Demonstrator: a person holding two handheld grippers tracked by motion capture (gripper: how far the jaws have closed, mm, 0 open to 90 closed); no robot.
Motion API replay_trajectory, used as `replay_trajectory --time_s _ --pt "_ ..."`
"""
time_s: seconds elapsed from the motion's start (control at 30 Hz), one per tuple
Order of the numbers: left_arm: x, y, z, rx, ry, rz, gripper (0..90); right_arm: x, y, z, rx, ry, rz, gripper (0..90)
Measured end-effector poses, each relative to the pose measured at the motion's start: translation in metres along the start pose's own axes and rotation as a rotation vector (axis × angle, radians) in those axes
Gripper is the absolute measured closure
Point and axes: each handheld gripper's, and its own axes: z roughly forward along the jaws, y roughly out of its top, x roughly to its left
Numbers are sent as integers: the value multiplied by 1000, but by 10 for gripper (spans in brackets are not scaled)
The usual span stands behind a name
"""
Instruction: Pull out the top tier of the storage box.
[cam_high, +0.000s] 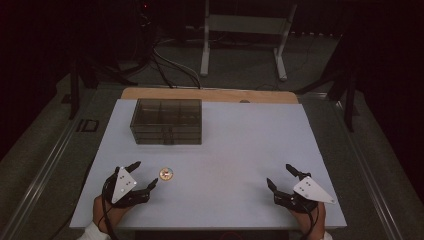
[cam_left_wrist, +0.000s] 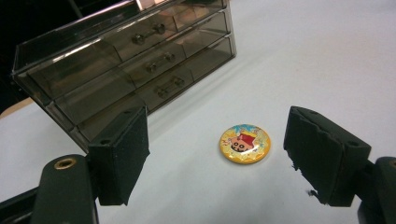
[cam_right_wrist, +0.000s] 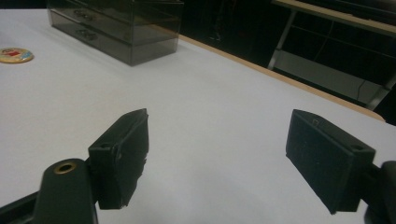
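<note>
A small round yellow badge (cam_high: 166, 174) with a cartoon face lies flat on the white table (cam_high: 225, 150). In the left gripper view the badge (cam_left_wrist: 244, 143) lies just beyond the gap between the jaws. My left gripper (cam_high: 143, 175) rests at the near left, open, nothing between its pads (cam_left_wrist: 122, 154). A smoky clear drawer box (cam_high: 167, 121) with three shut drawers (cam_left_wrist: 154, 63) stands behind the badge. My right gripper (cam_high: 284, 177) sits at the near right, open and empty; its view shows the badge (cam_right_wrist: 15, 55) and box (cam_right_wrist: 116, 28) far left.
The table's wooden far edge (cam_high: 210, 95) borders a dark floor with cables and a white metal frame (cam_high: 245, 35). White tabletop stretches between the two grippers and to the right of the drawer box.
</note>
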Motion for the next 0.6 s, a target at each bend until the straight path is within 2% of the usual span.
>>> replay_trajectory --time_s 0.17,0.37,0.43,0.53,0.6 --pt "-1 0 2 14 2 4 241 -3 -2 2 1 7 25 203" --pt "-1 -1 7 28 1 6 249 -1 0 2 4 4 18 209" --pt "0 2 9 41 33 20 254 0 0 2 12 -2 12 211" --pt "5 7 13 32 69 33 265 1 0 3 13 -7 0 211" --pt "9 11 18 21 87 27 265 0 0 4 10 -6 -1 211"
